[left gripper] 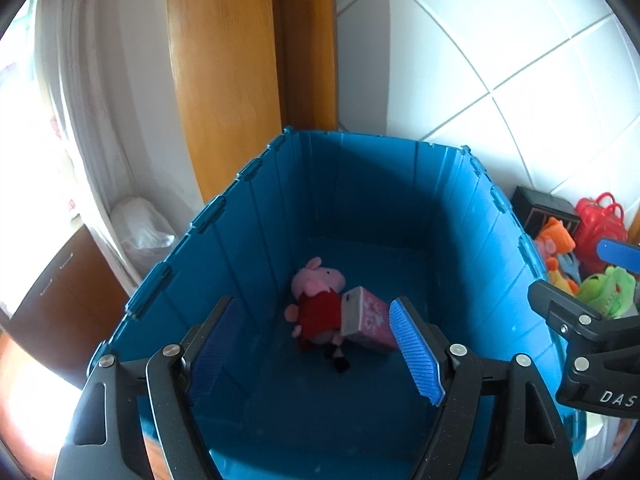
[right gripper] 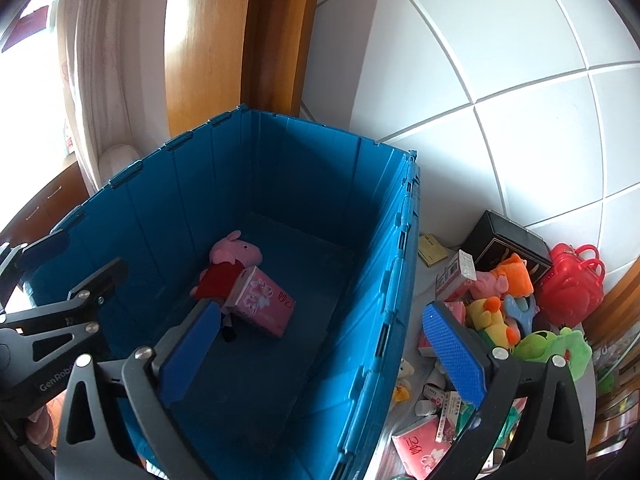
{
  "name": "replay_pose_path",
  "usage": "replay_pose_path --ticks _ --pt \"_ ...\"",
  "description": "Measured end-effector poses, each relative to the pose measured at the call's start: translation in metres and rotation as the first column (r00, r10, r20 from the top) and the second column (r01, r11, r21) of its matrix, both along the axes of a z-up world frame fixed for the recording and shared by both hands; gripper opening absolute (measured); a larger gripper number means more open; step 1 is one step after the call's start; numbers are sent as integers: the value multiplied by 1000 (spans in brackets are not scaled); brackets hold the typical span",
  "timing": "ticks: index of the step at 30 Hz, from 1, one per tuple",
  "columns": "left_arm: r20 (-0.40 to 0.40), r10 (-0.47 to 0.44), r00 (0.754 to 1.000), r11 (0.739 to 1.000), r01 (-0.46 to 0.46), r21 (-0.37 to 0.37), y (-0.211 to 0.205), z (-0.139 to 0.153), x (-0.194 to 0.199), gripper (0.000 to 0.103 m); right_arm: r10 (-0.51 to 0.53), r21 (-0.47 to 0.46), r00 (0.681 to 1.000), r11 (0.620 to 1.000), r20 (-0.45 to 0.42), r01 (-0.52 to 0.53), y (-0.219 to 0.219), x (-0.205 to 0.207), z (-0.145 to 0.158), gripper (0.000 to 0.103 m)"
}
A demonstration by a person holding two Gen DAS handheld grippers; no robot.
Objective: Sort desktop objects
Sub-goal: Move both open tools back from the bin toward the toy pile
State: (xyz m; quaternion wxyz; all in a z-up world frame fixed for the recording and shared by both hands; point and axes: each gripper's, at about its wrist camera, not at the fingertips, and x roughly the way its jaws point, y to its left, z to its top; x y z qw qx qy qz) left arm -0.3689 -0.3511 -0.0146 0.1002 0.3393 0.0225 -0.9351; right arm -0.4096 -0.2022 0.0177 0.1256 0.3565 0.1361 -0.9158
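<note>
Standing against a white tiled wall (right gripper: 520,128) and wooden door (left gripper: 224,72), the blue bin (right gripper: 376,280) holds a plush pig (left gripper: 316,296) and tissue pack (right gripper: 262,300), both grippers (left gripper: 316,344) (right gripper: 332,348) released and empty, toys (right gripper: 516,300) cluttering the worktop (right gripper: 416,364).

The left gripper (left gripper: 318,346) pointed steeply downward, its two black arms spread in a V and the ribbed blue fingers (left gripper: 416,350) well apart with nothing between them. The right gripper (right gripper: 324,354) was tilted down at much the same angle, and its dimpled blue fingers (right gripper: 454,350) stood wider still, also empty. The two tools were held side by side: in the left wrist view the right gripper's black linkage and one blue pad entered from the right edge, and in the right wrist view the left gripper's linkage came in from the left edge.
</note>
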Motion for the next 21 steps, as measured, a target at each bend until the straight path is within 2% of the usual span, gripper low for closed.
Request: replay_pose_path --ticks 11,21 --pt "-43 -21 999 1000 21 -4 29 -1 37 80 -6 -12 1000 1000 -20 6 26 45 -3 103" --pt "-77 -105 992 994 104 -8 93 4 47 80 -81 -55 996 995 -36 78 90 71 -1 103"
